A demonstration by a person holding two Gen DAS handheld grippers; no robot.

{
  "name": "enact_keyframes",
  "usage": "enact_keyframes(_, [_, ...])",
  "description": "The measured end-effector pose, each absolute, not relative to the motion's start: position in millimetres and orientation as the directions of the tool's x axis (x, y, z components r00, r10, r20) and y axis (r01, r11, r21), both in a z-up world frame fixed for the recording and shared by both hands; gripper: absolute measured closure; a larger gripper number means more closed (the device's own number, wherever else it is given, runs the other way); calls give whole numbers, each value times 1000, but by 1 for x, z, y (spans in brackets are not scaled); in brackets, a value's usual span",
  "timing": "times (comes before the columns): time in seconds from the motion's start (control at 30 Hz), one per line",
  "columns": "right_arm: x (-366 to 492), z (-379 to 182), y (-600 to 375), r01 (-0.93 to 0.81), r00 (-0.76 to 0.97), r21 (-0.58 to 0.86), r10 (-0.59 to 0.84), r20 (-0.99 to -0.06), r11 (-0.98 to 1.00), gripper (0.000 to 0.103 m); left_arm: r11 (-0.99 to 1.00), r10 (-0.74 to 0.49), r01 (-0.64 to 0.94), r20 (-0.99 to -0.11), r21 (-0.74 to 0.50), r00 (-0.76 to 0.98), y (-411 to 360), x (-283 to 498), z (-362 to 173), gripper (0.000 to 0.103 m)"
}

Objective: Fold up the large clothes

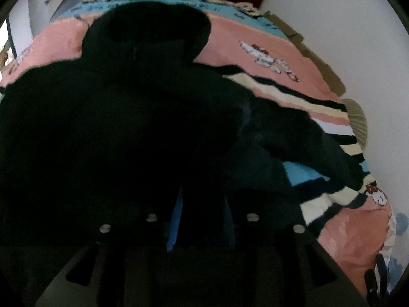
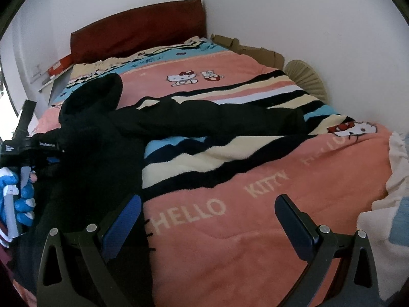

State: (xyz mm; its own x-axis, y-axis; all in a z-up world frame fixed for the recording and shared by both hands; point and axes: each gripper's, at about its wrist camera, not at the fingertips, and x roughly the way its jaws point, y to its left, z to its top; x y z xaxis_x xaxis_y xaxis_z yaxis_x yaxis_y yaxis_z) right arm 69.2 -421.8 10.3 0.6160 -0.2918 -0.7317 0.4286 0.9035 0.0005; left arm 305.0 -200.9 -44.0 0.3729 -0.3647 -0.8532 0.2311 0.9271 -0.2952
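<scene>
Right wrist view, one black jacket (image 2: 102, 138), one blanket (image 2: 230, 230)

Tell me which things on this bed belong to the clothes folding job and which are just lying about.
Part of the job:
- black hooded jacket, spread on the bed with one sleeve stretched out
- left tool, over the jacket
- right tool, jaws wide, nothing between them

Just lying about:
- Hello Kitty blanket
- dark red headboard
- cardboard by the wall
- red box

Open pink blanket (image 2: 230, 230) ahead of right tongs (image 2: 208, 220), black jacket (image 2: 97, 153) sprawled leftward, wall (image 2: 319, 25) bounding right
</scene>
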Motion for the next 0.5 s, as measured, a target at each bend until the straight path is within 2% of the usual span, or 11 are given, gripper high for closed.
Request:
enact_keyframes(0.27, [59, 31, -402, 401, 653, 7, -281, -703, 916, 1, 939, -329, 260, -800, -224, 501, -158, 273, 17, 73])
enact_keyframes(0.5, [55, 46, -380, 376, 673, -7, -279, -685, 927, 1, 965, -257, 192, -799, -180, 544, -78, 266, 32, 73])
